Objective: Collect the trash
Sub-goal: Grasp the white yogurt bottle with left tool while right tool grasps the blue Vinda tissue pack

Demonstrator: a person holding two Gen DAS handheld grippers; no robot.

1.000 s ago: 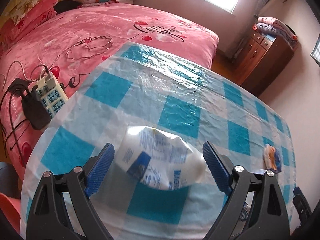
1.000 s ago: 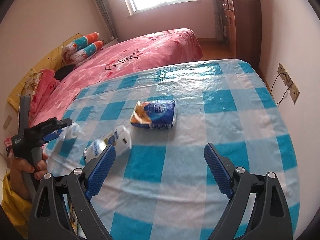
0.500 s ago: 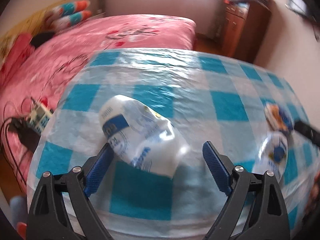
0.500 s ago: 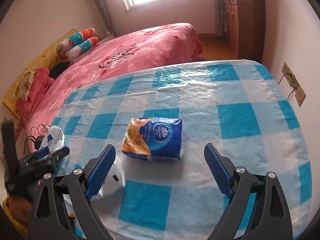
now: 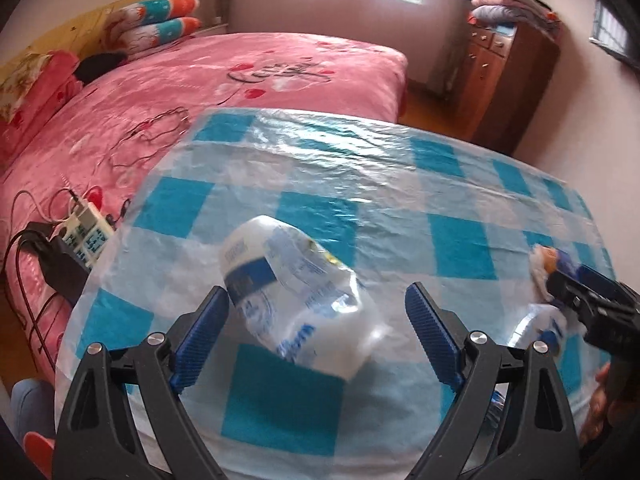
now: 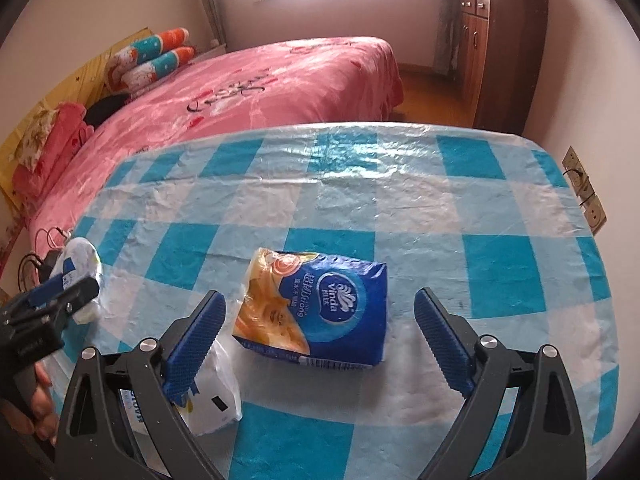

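A crumpled white-and-blue plastic wrapper [image 5: 296,296] lies on the blue-checked tablecloth [image 5: 360,168]. My left gripper [image 5: 317,294] hangs over it, open, with the wrapper between its fingers and the left pad close beside it. A blue-and-orange tissue pack [image 6: 320,308] lies between the fingers of my right gripper [image 6: 320,298]. Its jaws are opening and neither pad touches the pack. A second white wrapper [image 6: 216,396] lies under the right gripper's left finger. The left gripper [image 6: 52,304] shows at the left edge of the right wrist view, held by a hand.
A pink bed [image 5: 240,80] runs along the table's far and left sides, with a power strip and cables [image 5: 86,232] on it. A wooden cabinet [image 5: 500,80] stands in the far right corner. Wall sockets [image 6: 584,188] sit by the table's right edge.
The right gripper has moved forward and down until the tissue pack lies between its fingers, and its jaws stand a little wider. The left gripper has rolled and shifted slightly over the wrapper.
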